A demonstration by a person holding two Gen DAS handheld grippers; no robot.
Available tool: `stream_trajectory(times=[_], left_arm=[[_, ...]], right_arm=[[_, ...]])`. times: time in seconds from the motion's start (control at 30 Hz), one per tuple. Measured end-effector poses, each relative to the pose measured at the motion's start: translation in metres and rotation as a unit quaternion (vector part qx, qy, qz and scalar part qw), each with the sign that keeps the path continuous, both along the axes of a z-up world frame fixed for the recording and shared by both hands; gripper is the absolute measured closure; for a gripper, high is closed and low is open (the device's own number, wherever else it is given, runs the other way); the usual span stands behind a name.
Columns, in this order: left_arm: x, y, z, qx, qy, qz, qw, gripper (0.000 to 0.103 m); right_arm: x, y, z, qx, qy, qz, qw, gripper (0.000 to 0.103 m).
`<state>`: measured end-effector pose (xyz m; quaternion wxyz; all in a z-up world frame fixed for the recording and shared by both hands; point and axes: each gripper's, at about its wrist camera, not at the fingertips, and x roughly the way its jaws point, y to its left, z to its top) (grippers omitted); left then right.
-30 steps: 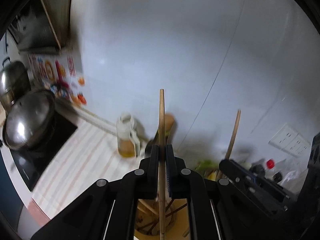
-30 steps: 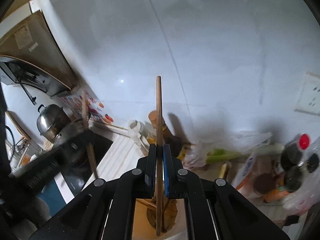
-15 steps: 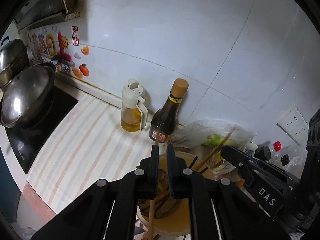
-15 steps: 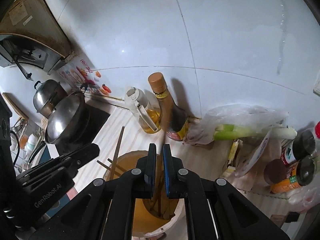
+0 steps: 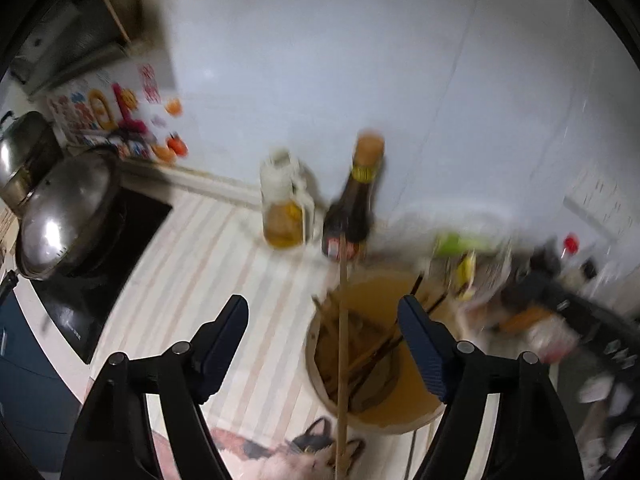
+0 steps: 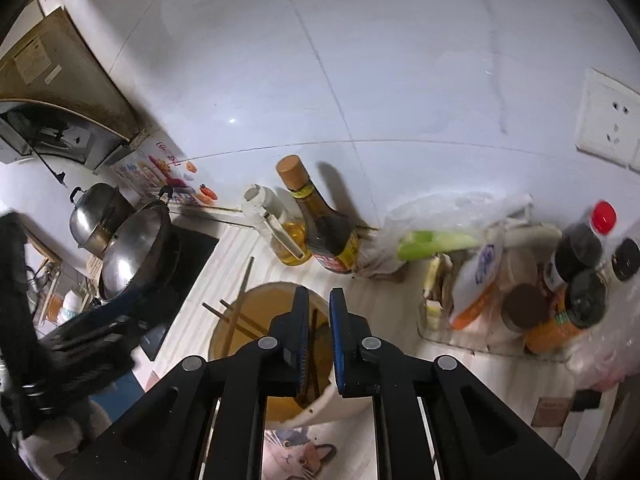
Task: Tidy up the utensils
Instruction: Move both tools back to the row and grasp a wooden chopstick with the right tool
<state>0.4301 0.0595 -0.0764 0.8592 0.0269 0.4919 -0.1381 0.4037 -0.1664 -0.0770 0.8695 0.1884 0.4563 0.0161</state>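
A round holder (image 5: 400,404) with a tan inside stands on the striped counter and has several chopsticks in it. My left gripper (image 5: 322,304) hovers over it, jaws opening wide. A pale chopstick (image 5: 342,320) stands loose between the fingers, touching neither pad, its lower end in the holder. My right gripper (image 6: 320,292) hangs over the same holder (image 6: 272,300), jaws opening by a narrow gap, with nothing pressed between the pads. Dark chopsticks (image 6: 240,304) lean inside the holder. The left gripper's body (image 6: 80,340) shows blurred at the left of the right wrist view.
A dark sauce bottle (image 6: 328,232) and an oil dispenser (image 6: 280,232) stand against the tiled wall behind the holder. A lidded wok (image 6: 136,248) sits on a black hob at the left. A bag with a leek (image 6: 440,236) and several jars (image 6: 580,280) crowd the right.
Both grippers held a chopstick upright a second ago. Both have let go: the left jaws have swung wide, the right have parted slightly, and the chopsticks have dropped into the holder.
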Motion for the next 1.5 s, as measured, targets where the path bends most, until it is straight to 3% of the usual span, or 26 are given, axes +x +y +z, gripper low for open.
stream_trajectory(times=[0.07, 0.1, 0.13, 0.27, 0.3, 0.33, 0.37, 0.5, 0.67, 0.77, 0.87, 1.0, 1.2, 1.5], left_arm=[[0.0, -0.008, -0.012, 0.009, 0.014, -0.014, 0.9998, 0.047], [0.0, -0.014, -0.018, 0.013, 0.024, -0.022, 0.9994, 0.065], [-0.001, -0.018, -0.023, 0.015, 0.032, -0.029, 0.999, 0.072], [0.001, -0.039, -0.047, 0.062, 0.054, -0.05, 0.9954, 0.077], [0.003, -0.042, -0.053, 0.075, 0.06, -0.049, 0.9941, 0.083], [0.004, -0.042, -0.057, 0.082, 0.065, -0.047, 0.9934, 0.097], [0.005, -0.042, -0.061, 0.082, 0.069, -0.045, 0.9932, 0.098], [-0.002, -0.032, -0.048, 0.046, 0.05, -0.025, 0.9974, 0.099], [-0.009, -0.023, 0.005, -0.043, -0.006, 0.0, 0.999, 0.099], [-0.001, -0.026, 0.031, -0.074, -0.051, 0.012, 0.9959, 0.099], [0.014, -0.033, 0.037, -0.078, -0.078, 0.018, 0.9938, 0.099], [0.032, -0.044, 0.018, -0.078, -0.086, 0.02, 0.993, 0.099], [0.032, -0.056, -0.016, -0.061, -0.066, 0.008, 0.9959, 0.099], [0.025, -0.048, -0.022, -0.052, -0.04, 0.016, 0.9977, 0.095]], right_arm=[[-0.004, -0.003, -0.006, 0.0, 0.009, -0.004, 1.0, 0.092], [-0.005, -0.004, -0.009, -0.003, 0.013, -0.008, 1.0, 0.092], [-0.006, -0.006, -0.013, -0.002, 0.019, -0.011, 1.0, 0.092], [-0.012, -0.019, -0.029, 0.006, 0.037, -0.027, 0.999, 0.092], [-0.012, -0.021, -0.031, 0.008, 0.04, -0.03, 0.999, 0.092], [-0.014, -0.023, -0.034, 0.01, 0.044, -0.034, 0.998, 0.092], [-0.015, -0.025, -0.036, 0.013, 0.046, -0.036, 0.998, 0.092], [-0.02, -0.033, -0.04, 0.02, 0.047, -0.045, 0.998, 0.092], [-0.025, -0.046, -0.037, 0.033, 0.035, -0.062, 0.997, 0.092], [-0.024, -0.049, -0.036, 0.035, 0.028, -0.067, 0.997, 0.092], [-0.023, -0.052, -0.035, 0.034, 0.018, -0.071, 0.997, 0.092], [-0.023, -0.057, -0.036, 0.038, 0.006, -0.078, 0.996, 0.092], [-0.022, -0.065, -0.043, 0.044, -0.002, -0.087, 0.995, 0.092], [-0.019, -0.072, -0.041, 0.057, -0.01, -0.083, 0.995, 0.092]])
